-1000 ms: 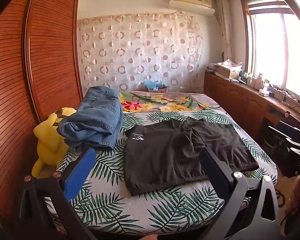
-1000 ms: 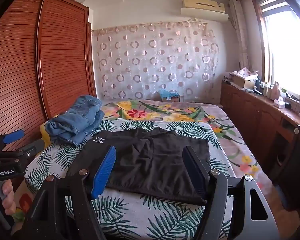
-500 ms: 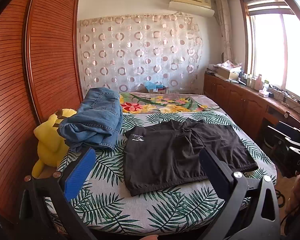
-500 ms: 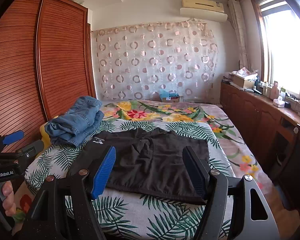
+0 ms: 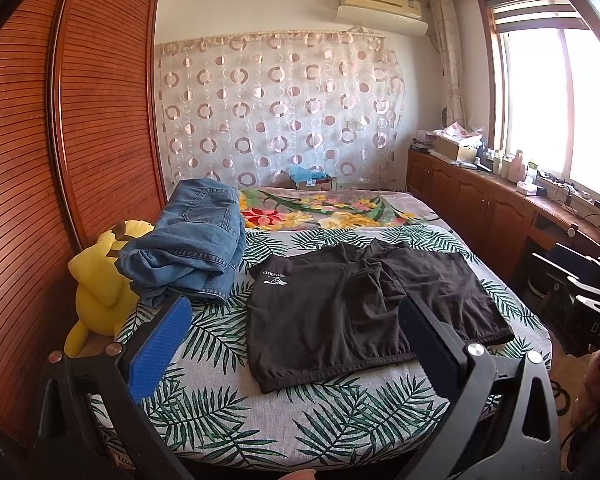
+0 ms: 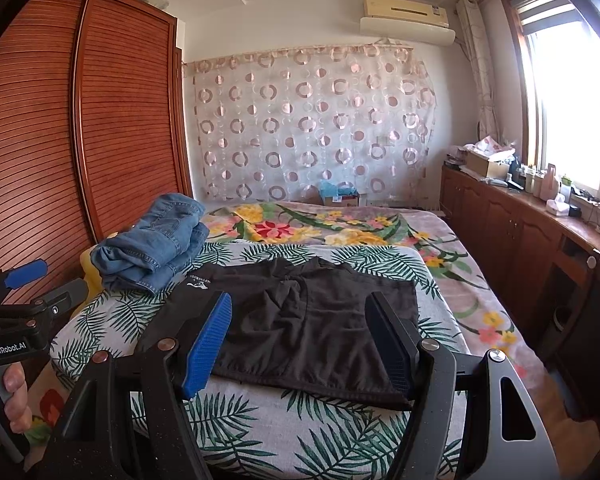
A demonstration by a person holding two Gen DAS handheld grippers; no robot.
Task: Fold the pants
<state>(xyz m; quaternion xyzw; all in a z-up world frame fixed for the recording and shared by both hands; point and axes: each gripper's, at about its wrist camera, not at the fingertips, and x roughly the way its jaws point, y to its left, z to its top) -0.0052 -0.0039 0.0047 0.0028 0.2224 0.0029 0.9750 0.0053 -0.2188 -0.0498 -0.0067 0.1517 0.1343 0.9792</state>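
Black fabric: the pants (image 5: 364,312) lie spread flat on the near half of the bed (image 5: 340,428), on a sheet printed with green palm leaves, the waistband toward the foot of the bed and a small white logo near the far left corner of the garment. Left wrist view: the left claw (image 5: 296,352) is held above the near edge of the bed with its jaws wide apart and nothing between them; one blue pad (image 5: 160,348) faces the camera. Right wrist view: the right claw (image 6: 300,344) is likewise spread apart and empty, framing the pants (image 6: 300,320) from above the bed's near edge; neither claw touches the fabric. A hand (image 6: 8,400) grips the handle of the left device at the lower left of this view. Folded blue jeans (image 5: 192,248) rest on the far left part of the bed, just beside the pants. A yellow plush toy (image 5: 100,280) sits between the jeans and the wooden slatted wardrobe (image 5: 60,160).
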